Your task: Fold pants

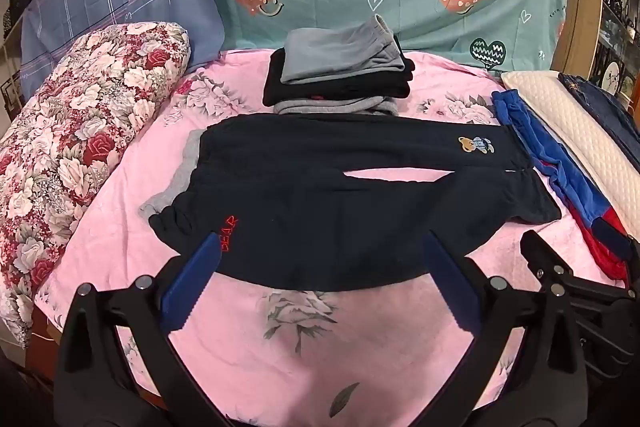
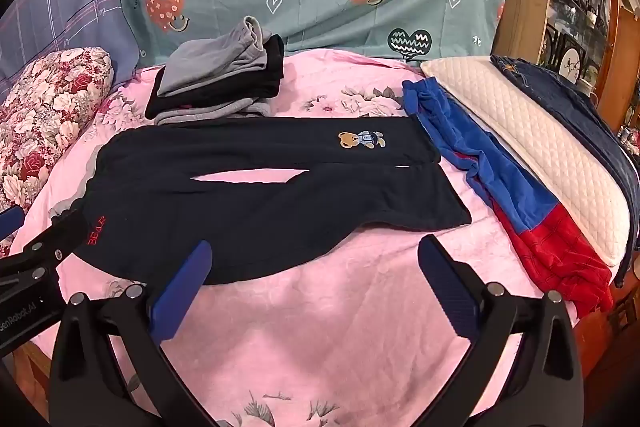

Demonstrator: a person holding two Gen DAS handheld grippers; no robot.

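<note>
Dark navy pants lie flat on the pink floral sheet, waistband at the right, leg cuffs at the left, with a bear patch and red "BEAR" lettering. They also show in the right wrist view. My left gripper is open and empty, its fingertips over the near edge of the pants. My right gripper is open and empty, just above the near edge; its left fingertip overlaps the fabric. Each gripper shows at the edge of the other's view.
A stack of folded grey and black clothes sits behind the pants. Blue and red clothing, a white quilted pillow and a dark garment lie at the right. A floral bolster lies at the left.
</note>
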